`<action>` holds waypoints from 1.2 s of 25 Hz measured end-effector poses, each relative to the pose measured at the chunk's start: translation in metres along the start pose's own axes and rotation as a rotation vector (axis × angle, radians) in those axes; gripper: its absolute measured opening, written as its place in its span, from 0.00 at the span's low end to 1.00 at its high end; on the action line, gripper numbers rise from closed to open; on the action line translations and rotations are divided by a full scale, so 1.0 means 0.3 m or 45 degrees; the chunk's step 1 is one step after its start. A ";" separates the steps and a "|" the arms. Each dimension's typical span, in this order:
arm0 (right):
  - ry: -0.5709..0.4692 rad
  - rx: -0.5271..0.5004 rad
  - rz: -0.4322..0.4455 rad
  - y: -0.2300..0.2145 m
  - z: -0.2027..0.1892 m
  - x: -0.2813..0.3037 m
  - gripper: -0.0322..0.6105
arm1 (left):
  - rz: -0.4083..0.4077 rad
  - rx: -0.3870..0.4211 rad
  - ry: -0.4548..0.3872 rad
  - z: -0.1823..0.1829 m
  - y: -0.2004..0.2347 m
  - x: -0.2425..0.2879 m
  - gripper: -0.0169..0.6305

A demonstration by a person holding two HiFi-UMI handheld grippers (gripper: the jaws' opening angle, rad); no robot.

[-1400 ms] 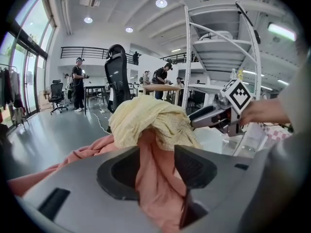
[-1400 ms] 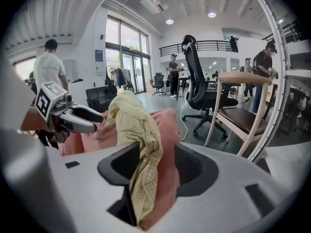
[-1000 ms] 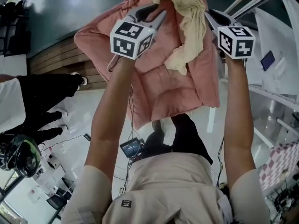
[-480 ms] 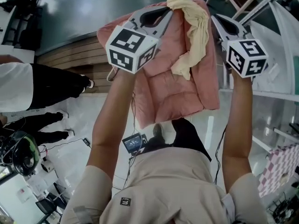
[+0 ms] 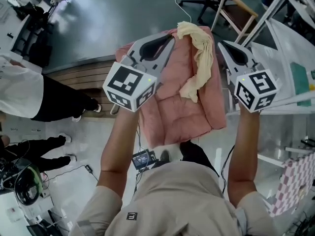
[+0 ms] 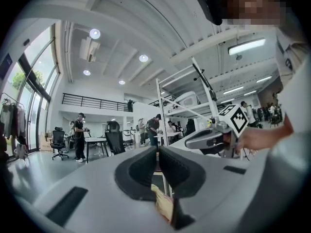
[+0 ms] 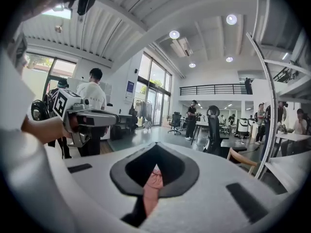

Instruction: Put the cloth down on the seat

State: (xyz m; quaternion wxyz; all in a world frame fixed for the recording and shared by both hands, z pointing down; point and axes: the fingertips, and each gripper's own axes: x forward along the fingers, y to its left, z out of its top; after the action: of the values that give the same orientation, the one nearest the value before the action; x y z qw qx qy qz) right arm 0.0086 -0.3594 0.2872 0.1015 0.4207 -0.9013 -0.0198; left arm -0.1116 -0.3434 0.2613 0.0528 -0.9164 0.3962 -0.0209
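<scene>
I hold up a pink quilted cloth (image 5: 184,102) between both grippers, with a cream cloth (image 5: 201,58) draped over its top edge. My left gripper (image 5: 172,36) is shut on the upper left edge; a cream and pink fold (image 6: 163,204) shows behind its jaws (image 6: 158,149). On the upper right edge my right gripper (image 5: 220,44) is shut too, and a pink strip (image 7: 152,188) hangs between its jaws (image 7: 155,149). A wooden chair with a seat (image 5: 237,14) stands beyond the cloth, its frame (image 7: 243,160) also visible in the right gripper view.
A white metal rack (image 5: 275,14) runs along the right. A person in a white top (image 5: 29,95) stands at the left by a wooden step (image 5: 83,75). Office chairs (image 7: 213,125) and desks with people stand further off. A checked cloth (image 5: 290,181) lies low right.
Both grippers and the hanging cloth have dropped lower in the head view and swung outward. The dark floor and the wooden chair have come into sight above them.
</scene>
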 end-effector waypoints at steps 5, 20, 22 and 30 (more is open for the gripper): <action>-0.042 -0.025 0.006 0.087 0.058 -0.100 0.04 | -0.003 0.046 -0.055 0.079 -0.079 -0.110 0.06; -0.082 -0.140 0.052 0.406 0.268 -0.350 0.03 | 0.027 0.126 -0.185 0.362 -0.263 -0.460 0.06; -0.087 -0.147 0.060 0.413 0.262 -0.353 0.03 | 0.032 0.128 -0.192 0.353 -0.270 -0.467 0.06; -0.097 -0.154 0.080 0.449 0.269 -0.333 0.03 | 0.045 0.130 -0.170 0.325 -0.252 -0.494 0.06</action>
State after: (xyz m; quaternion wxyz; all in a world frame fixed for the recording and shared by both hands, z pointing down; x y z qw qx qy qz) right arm -0.0464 -0.2003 0.2079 0.0927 0.3844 -0.9144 -0.0870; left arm -0.1507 -0.1763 0.1737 0.1263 -0.9047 0.4063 0.0210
